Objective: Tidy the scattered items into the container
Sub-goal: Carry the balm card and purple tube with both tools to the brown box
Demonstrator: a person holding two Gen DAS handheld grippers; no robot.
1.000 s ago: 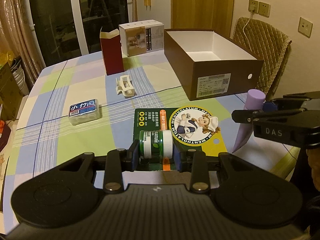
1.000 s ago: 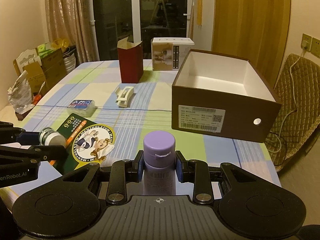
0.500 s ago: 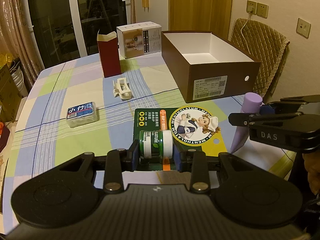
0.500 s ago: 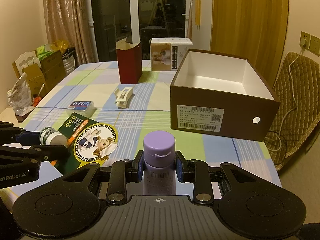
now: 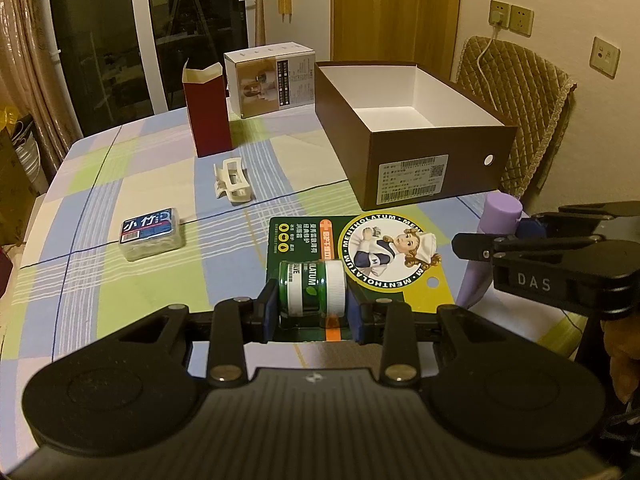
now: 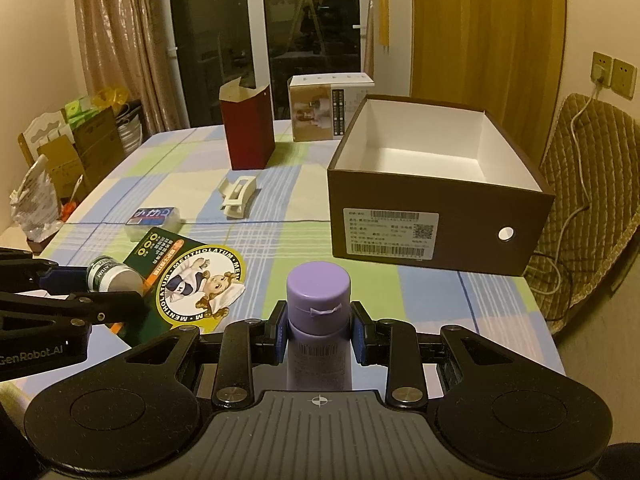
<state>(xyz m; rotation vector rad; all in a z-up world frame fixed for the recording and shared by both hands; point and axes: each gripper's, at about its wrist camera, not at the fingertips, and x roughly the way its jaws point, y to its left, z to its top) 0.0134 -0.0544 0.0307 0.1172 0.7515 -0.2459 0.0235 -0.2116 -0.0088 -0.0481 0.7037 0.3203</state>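
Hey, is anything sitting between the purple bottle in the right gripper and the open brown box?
Nothing visible: only bare tablecloth lies between the purple bottle and the brown box.

1. Checked tablecloth (image 5: 100, 216), covering the table.
2. Quilted chair (image 5: 520, 92), at 2 o'clock behind the table.
3. Wall sockets (image 5: 512, 16), above the chair.
4. Curtain (image 6: 116, 40), at 10 o'clock.
5. Dark glass doors (image 6: 280, 20), at 12 o'clock.

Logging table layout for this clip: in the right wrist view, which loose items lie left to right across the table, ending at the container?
Small green jar → blue-labelled packet → white hair clip → purple bottle → brown box.
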